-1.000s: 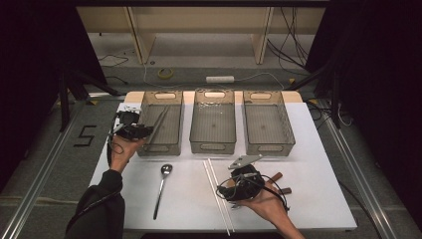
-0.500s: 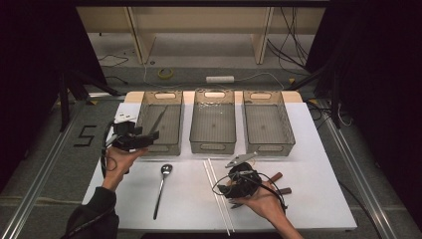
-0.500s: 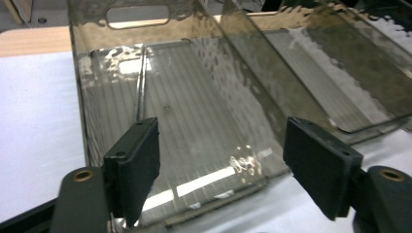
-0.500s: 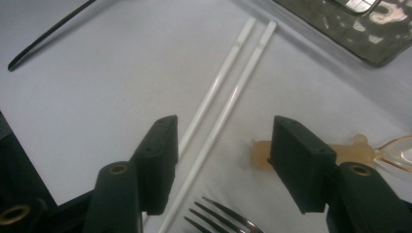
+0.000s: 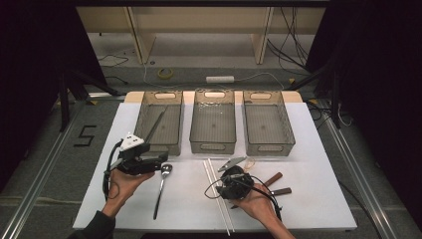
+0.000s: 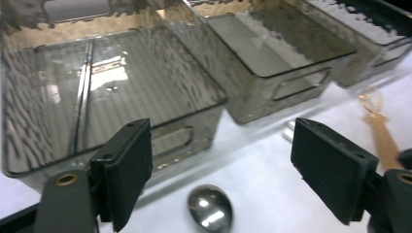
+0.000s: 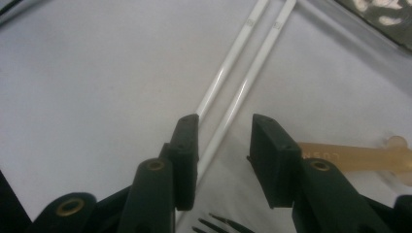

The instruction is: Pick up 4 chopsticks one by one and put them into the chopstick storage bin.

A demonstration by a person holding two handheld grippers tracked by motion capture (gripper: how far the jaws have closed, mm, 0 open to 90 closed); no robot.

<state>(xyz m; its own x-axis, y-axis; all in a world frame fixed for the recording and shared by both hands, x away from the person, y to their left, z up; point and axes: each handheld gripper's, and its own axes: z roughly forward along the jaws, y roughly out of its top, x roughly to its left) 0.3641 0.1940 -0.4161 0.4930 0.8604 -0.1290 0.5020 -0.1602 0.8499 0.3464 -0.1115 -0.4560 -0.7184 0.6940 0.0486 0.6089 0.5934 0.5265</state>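
Observation:
My left gripper (image 5: 157, 160) (image 6: 231, 174) hangs in front of the left bin (image 5: 143, 119) with its jaws wide open; they have just been opening and nothing is between them. A metal spoon (image 5: 161, 186) lies under it, its bowl (image 6: 210, 208) below the gap. My right gripper (image 5: 222, 185) (image 7: 221, 150) is low over two white chopsticks (image 5: 217, 191) (image 7: 228, 68). Its jaws have just been closing. One chopstick (image 7: 252, 73) runs between them beside the left pad, and the pads still stand apart.
Three smoky plastic bins stand in a row: the left one (image 6: 194, 126) holds a dark stick (image 5: 155, 127) (image 6: 81, 97), then the middle (image 5: 214, 144) and right (image 5: 268, 145). An amber plastic spoon (image 7: 350, 158) (image 6: 376, 126) and two brown-handled utensils (image 5: 274, 179) lie right of my right gripper.
My left hand has come back from over the left bin toward the near edge, down to the spoon's bowl, jaws wider. My right gripper has sunk onto the chopsticks and its jaws have narrowed.

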